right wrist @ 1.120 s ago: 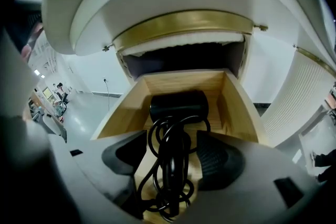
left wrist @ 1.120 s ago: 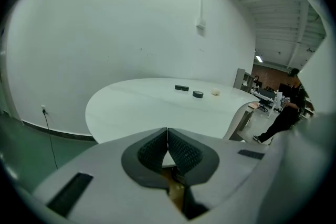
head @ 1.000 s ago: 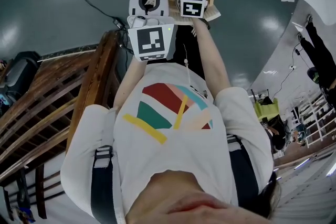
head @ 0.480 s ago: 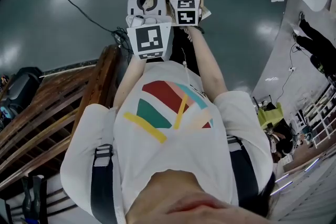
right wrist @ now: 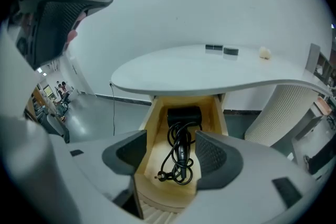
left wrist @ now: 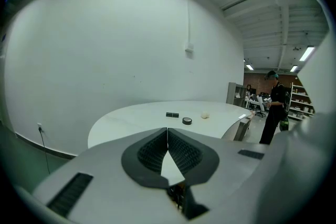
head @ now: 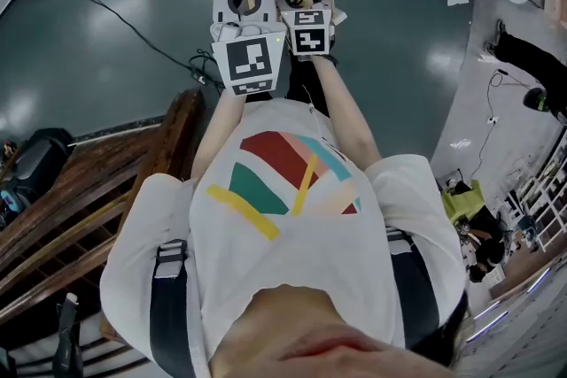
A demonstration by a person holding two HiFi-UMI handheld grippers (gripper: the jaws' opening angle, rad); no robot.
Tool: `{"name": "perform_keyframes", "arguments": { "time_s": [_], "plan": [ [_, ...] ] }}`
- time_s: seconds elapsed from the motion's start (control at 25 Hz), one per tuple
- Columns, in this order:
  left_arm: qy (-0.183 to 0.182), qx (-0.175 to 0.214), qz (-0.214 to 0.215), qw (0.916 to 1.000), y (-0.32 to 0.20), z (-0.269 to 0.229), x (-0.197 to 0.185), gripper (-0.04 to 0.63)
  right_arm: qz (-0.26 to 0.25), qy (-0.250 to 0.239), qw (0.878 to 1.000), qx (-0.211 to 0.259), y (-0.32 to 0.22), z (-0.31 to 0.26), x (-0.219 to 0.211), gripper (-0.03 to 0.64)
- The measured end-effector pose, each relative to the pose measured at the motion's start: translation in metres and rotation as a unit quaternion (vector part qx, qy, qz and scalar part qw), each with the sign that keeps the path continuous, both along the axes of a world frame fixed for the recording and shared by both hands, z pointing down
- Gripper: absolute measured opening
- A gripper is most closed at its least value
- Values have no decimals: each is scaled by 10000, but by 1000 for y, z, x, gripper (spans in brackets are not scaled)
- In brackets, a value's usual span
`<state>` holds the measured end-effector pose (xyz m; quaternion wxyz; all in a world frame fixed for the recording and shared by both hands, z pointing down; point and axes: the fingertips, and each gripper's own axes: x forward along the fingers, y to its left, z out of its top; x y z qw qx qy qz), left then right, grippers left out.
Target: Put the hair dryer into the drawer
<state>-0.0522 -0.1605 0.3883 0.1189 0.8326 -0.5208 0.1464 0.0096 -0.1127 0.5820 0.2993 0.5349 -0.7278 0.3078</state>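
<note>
As I looked along the right gripper (right wrist: 170,155), its jaws stood well apart with nothing clamped. The near end of the open wooden drawer (right wrist: 164,192) showed in the gap between them. My left gripper (left wrist: 167,136) had its jaws pressed together, empty, and it pointed over the white table (left wrist: 131,120) toward the far wall. In the head view the two grippers hung side by side just in front of the table's near edge. I could not tell whether they touched.

The hair dryer (right wrist: 184,114) lay inside the drawer. Its black body sat at the far end, under the tabletop. Its black cord (right wrist: 179,152) ran in loose loops toward the near end, and the plug (right wrist: 160,175) rested on the drawer floor close to the front. The drawer was pulled out from beneath the table.

On the tabletop, toward the far right, I saw a small black bar (right wrist: 213,48) with a round black thing (right wrist: 230,51) just beside it. A pale lump (right wrist: 264,53) sat farther right, apart from both. A ribbed white column (right wrist: 278,113) stood under the table to the right of the drawer. Off to the left, the head view showed a dark wooden slatted frame (head: 89,208) on the grey floor (head: 106,57). A person in dark clothes (left wrist: 274,107) stood far off to the right.
</note>
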Motion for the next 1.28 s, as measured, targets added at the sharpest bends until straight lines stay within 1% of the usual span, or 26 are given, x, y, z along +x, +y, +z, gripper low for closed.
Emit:
{"name": "perform_keyframes", "arguments": {
  "time_s": [0.12,0.28,0.36,0.48,0.64,0.8,0.92,1.0,1.08,1.16,1.28],
  "plan": [
    [13,143,2,9999,-1,-15,4,15,203,-79,9994,279,-1,-33,8,287],
    [48,413,-56,9991,-4,-45,4,15,390,-198,9954,850,-8,-94,22,287],
    [59,540,-74,9985,-4,-61,5,15,506,-296,9912,1184,-14,-128,30,287],
    [22,721,-94,9973,-4,-83,3,15,692,-421,9812,1752,-27,-182,36,287],
    [-22,920,-142,9957,-6,-106,-4,15,694,-409,9632,2563,-45,-251,36,287],
    [-37,1115,-131,9937,-7,-126,1,15,553,-421,9483,3098,-52,-302,33,286],
    [6,1338,-156,9909,-11,-146,0,15,400,-344,9380,3426,-52,-335,29,281],
    [50,1481,-199,9888,-11,-158,-2,15,346,-345,9307,3626,-49,-352,27,247],
    [50,1576,-234,9872,-9,-165,-4,15,367,-366,9227,3821,-43,-365,27,194],
    [21,1628,-268,9863,-6,-168,-8,15,423,-337,9148,4002,-38,-373,27,116],
    [-5,1662,-335,9855,-3,-168,-15,15,440,-317,9096,4119,-33,-374,25,55]
  ]
}}
